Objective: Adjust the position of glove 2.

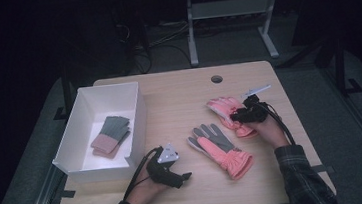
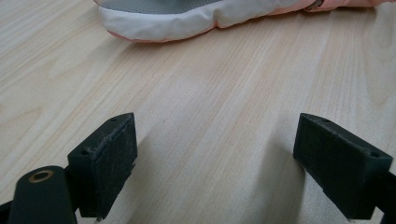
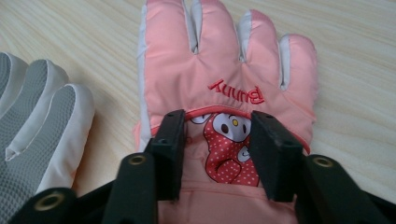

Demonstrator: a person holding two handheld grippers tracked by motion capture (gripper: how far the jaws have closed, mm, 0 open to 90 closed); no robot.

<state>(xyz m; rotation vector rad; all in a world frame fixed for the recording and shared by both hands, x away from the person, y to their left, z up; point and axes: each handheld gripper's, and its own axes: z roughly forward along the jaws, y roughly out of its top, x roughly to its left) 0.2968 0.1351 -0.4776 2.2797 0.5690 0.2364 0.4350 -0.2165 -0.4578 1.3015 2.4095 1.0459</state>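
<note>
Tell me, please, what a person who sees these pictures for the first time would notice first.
The eye goes first to the pink padded glove with a cartoon bunny patch, lying back-up at the table's right, where the right tool pinches its fabric between the jaws. Beside it, at the centre, lies the matching pink glove with its grey palm up. At the left stands a white rectangular box holding a folded grey and pink knitted glove pair.

Pink glove [image 3: 224, 70] padded cloth (matt); table [image 2: 210, 116] smooth wood.
</note>
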